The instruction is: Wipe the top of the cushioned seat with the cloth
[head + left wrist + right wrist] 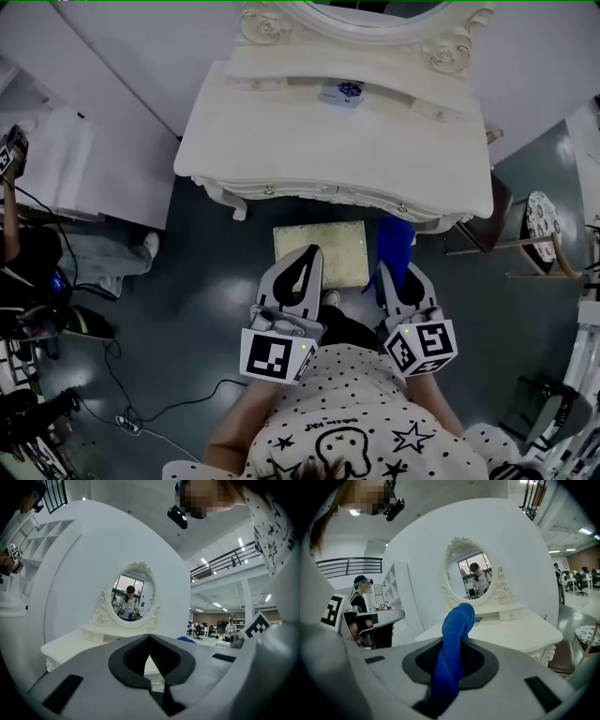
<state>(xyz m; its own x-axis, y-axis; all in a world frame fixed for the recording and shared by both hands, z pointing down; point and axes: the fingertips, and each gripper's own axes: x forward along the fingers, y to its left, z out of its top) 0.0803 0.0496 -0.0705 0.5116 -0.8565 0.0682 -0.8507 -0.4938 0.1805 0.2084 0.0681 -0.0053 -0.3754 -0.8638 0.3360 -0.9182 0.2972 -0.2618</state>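
Showing, nearest, the right gripper (451, 670) clamped on a twisted blue cloth (458, 625); the left gripper (311, 256) has its jaws together, empty. Beyond both, the cushioned seat (342, 246) stands before the white dressing table (281, 141). The cloth is probably light, soft and prone to bunching: grip one end, leaving the loose length to spread flat.

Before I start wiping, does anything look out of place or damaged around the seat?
Nothing looks spilled, broken or askew. The square cream cushioned seat stands squarely in front of the white vanity table, its top bare. One oddity: the blue cloth in the right gripper is twisted into a rope, not spread flat.
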